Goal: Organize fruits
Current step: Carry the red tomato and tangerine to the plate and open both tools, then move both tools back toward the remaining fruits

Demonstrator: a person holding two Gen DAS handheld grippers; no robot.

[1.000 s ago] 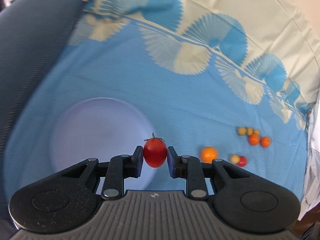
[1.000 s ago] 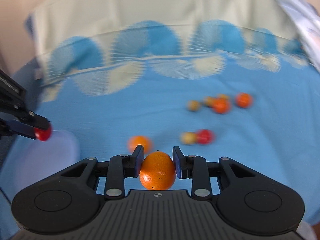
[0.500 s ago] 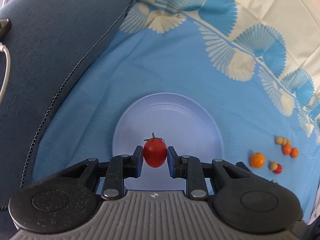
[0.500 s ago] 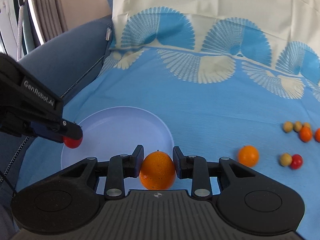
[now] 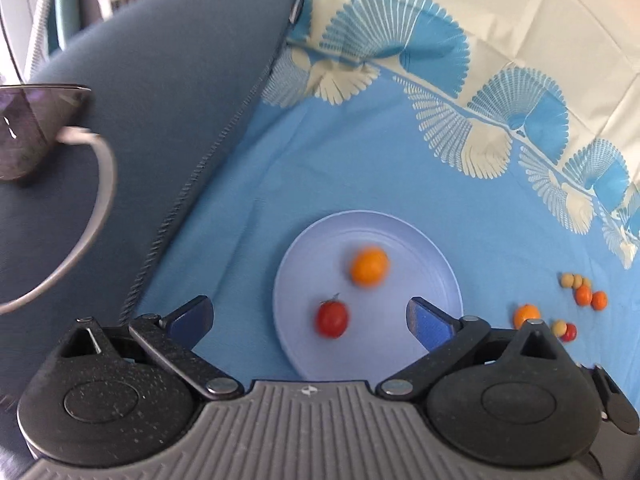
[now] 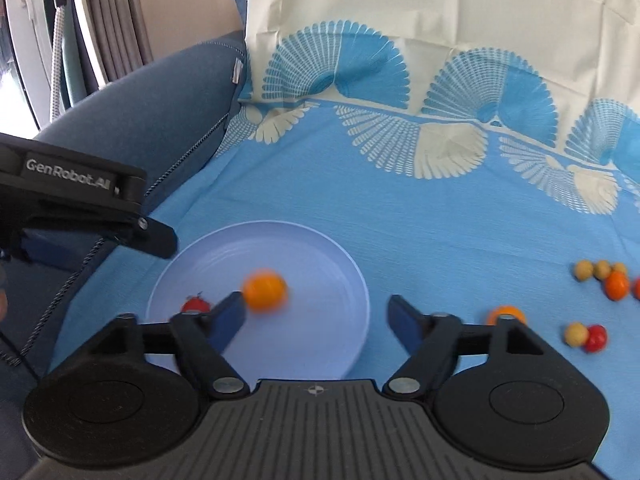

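A pale lilac plate (image 5: 436, 264) (image 6: 340, 264) lies on the blue cloth. On it are a red tomato (image 5: 332, 319) (image 6: 195, 304) and a blurred orange (image 5: 369, 267) (image 6: 265, 289). My left gripper (image 5: 308, 318) is open and empty above the plate's near edge. My right gripper (image 6: 316, 316) is open and empty above the plate. The left gripper's body (image 6: 80, 196) shows at the left of the right wrist view. Another orange (image 5: 527, 315) (image 6: 506, 314) and several small red, orange and tan fruits (image 5: 584, 292) (image 6: 600, 276) lie on the cloth to the right.
A grey-blue sofa cushion (image 5: 160, 80) (image 6: 140, 128) borders the cloth on the left. Sunglasses (image 5: 24, 128) lie on the cushion at far left. The cloth's cream border with blue fan patterns (image 5: 500, 60) rises behind.
Both grippers opened and pulled back. The tomato and the orange left the jaws and now lie on the plate; the orange is blurred, still moving.
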